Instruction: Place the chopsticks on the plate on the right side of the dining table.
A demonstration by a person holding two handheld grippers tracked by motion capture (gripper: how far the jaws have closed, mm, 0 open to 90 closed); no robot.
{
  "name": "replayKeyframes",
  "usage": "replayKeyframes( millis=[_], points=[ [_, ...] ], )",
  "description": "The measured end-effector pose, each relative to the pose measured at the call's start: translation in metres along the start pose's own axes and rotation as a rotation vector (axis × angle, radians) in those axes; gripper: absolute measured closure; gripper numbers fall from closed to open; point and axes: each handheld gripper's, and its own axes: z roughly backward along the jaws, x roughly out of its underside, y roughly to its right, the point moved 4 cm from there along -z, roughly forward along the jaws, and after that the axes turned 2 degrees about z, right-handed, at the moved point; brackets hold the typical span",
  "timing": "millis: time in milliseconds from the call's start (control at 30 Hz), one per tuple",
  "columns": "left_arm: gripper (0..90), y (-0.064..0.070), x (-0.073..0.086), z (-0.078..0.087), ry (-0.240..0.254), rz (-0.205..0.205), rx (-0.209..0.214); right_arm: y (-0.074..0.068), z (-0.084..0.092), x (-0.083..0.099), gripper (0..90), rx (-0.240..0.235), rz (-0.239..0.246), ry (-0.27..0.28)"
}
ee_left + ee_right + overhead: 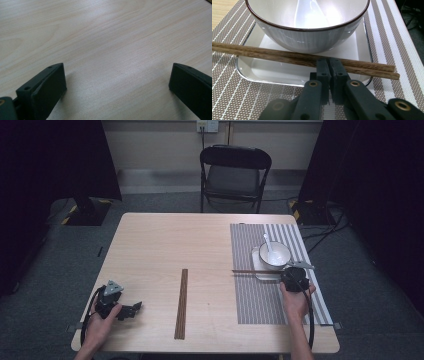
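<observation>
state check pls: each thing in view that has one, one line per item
left gripper: open, nothing between its jaws, low over bare table
right gripper: shut, tips at the chopsticks on the plate
chopsticks on the plate: lying flat across square plate, in front of bowl
bowl: upright on plate, white spoon inside
second chopstick pair: flat on table, untouched
folding chair: unfolded, unoccupied

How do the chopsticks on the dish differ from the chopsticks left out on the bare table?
The pair on the dish lies crosswise over the white square dish in front of the bowl; the pair on the table lies lengthwise on bare wood. The right gripper is shut at the first pair; the second lies apart from both grippers. Both are dark brown wooden pairs.
</observation>
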Motion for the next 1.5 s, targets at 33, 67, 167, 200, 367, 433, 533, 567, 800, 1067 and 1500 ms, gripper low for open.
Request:
replayKeyframes(
  millis=[33, 67, 167, 200, 367, 433, 533, 567, 800, 1067, 1500],
  points=[
    [0.5, 0.0, 0.0, 0.0, 0.0, -0.001, 0.0, 0.0, 0.0, 0.0, 86.6, 0.002, 0.003, 0.002],
    [0.5, 0.0, 0.0, 0.0, 0.0, 0.0, 0.0, 0.0, 0.0, 0.0, 86.5, 0.001, 0.003, 0.002],
    [0.5, 0.0, 0.0, 0.0, 0.0, 0.0, 0.0, 0.0, -0.001, 0.0, 86.3, 0.0, 0.004, 0.003],
    [0.4, 0.0, 0.0, 0.0, 0.0, -0.001, 0.0, 0.001, -0.001, 0.0, 86.1, -0.004, 0.001, 0.005],
    [0.5, 0.0, 0.0, 0.0, 0.0, 0.0, 0.0, 0.001, -0.001, -0.001, 84.5, -0.004, -0.007, 0.008],
    [0.4, 0.0, 0.0, 0.0, 0.0, -0.001, 0.0, 0.0, -0.001, 0.0, 84.5, -0.008, -0.005, 0.009],
    [0.5, 0.0, 0.0, 0.0, 0.0, 0.0, 0.0, -0.007, 0.002, -0.001, 84.8, -0.027, 0.008, 0.017],
    [0.5, 0.0, 0.0, 0.0, 0.0, 0.0, 0.0, -0.01, 0.003, -0.001, 85.4, -0.034, 0.015, 0.022],
    [0.5, 0.0, 0.0, 0.0, 0.0, 0.0, 0.0, -0.03, 0.007, -0.001, 88.0, -0.082, 0.035, 0.029],
    [0.5, 0.0, 0.0, 0.0, 0.0, 0.0, 0.0, -0.043, 0.004, -0.001, 90.0, -0.125, 0.043, 0.027],
    [0.5, 0.001, 0.0, 0.0, 0.006, 0.009, -0.001, -0.045, -0.001, -0.002, 89.9, -0.119, 0.061, 0.019]
  ],
)
